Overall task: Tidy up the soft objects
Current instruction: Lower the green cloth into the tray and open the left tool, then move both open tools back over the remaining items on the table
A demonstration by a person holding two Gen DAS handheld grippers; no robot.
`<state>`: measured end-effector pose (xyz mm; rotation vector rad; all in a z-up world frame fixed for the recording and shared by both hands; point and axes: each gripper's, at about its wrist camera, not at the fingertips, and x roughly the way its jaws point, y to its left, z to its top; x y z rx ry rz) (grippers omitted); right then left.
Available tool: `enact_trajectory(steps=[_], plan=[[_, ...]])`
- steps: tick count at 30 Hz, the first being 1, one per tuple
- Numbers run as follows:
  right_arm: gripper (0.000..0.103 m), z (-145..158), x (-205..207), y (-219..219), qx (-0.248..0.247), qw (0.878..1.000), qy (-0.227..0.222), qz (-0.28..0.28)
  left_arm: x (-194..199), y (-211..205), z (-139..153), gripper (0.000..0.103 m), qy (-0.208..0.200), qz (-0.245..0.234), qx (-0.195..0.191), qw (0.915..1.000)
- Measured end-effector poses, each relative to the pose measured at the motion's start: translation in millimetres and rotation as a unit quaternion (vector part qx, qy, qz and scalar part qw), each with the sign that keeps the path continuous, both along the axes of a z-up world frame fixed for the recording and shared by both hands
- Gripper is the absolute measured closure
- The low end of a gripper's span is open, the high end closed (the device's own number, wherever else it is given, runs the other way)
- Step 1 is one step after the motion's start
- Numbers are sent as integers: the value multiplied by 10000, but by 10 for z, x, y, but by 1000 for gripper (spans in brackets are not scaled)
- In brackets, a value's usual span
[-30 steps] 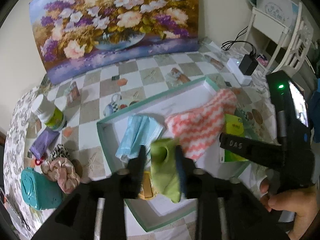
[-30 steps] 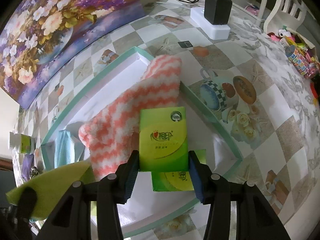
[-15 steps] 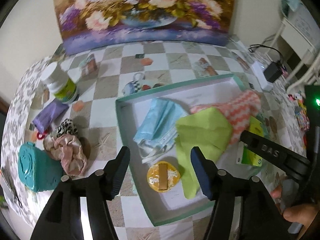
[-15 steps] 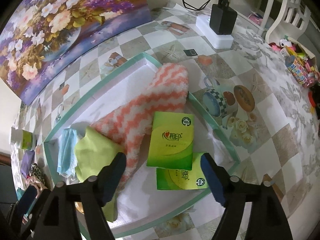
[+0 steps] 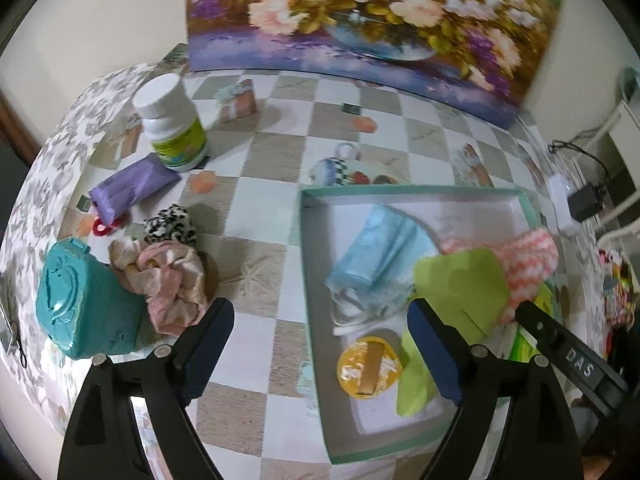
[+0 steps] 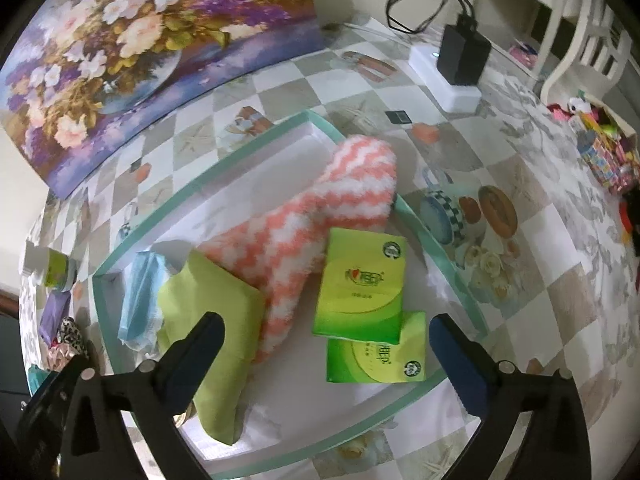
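A shallow teal-rimmed box (image 5: 312,240) (image 6: 256,136) holds a light blue cloth (image 5: 376,260) (image 6: 140,300), a lime green cloth (image 5: 460,284) (image 6: 212,320), a pink-and-white zigzag sock (image 6: 320,216) (image 5: 528,256), two green tissue packs (image 6: 360,284) and a round yellow item (image 5: 368,366). My left gripper (image 5: 320,344) hangs over the box's left rim, its jaws still opening, nothing between them. My right gripper (image 6: 326,350) hovers over the tissue packs, jaws still opening and apart from the packs.
Left of the box lie pink and leopard scrunchies (image 5: 168,272), a teal case (image 5: 80,300), a purple pouch (image 5: 132,188) and a white bottle (image 5: 172,120). A flower painting (image 5: 372,12) leans on the wall. A power strip with charger (image 6: 456,64) sits at the back right.
Both grippers opened. The left let go of the green cloth, which now lies in the box, and swung left toward the scrunchies. The right released the tissue pack onto the other pack.
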<state>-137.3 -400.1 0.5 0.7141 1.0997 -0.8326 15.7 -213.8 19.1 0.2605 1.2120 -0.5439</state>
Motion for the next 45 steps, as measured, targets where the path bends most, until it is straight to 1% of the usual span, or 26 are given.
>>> enact_trajectory(steps=[6,12,18,24,26,31,39,41,45], plan=[[0,31,89,81,-49,9998,22,191,163,155,38,14,-44,278,-30,9996],[0,63,238,241,-147,9985,92,512,374,411,106,14,-77,702,-131,9974],[0,89,447,506,-208,9948,94,989,637,731,222,14,-338,1054,-70,9938],[0,104,628,761,-267,9895,82,1421,950,1228,333,14,-482,1673,-46,9847],[0,118,678,838,-290,9876,66,1541,1040,1408,359,14,-501,1908,-53,9803],[0,150,766,994,-332,9838,6,1764,1184,1737,379,14,-491,2287,-89,9722],[0,164,1007,1320,-367,9730,-218,2269,1315,2058,371,14,-526,2619,25,9637],[0,150,1060,1389,-363,9701,-257,2384,1338,2091,356,14,-475,2625,-8,9638],[0,114,1169,1529,-265,9642,-390,2609,1370,2082,322,14,-352,2531,-70,9668]])
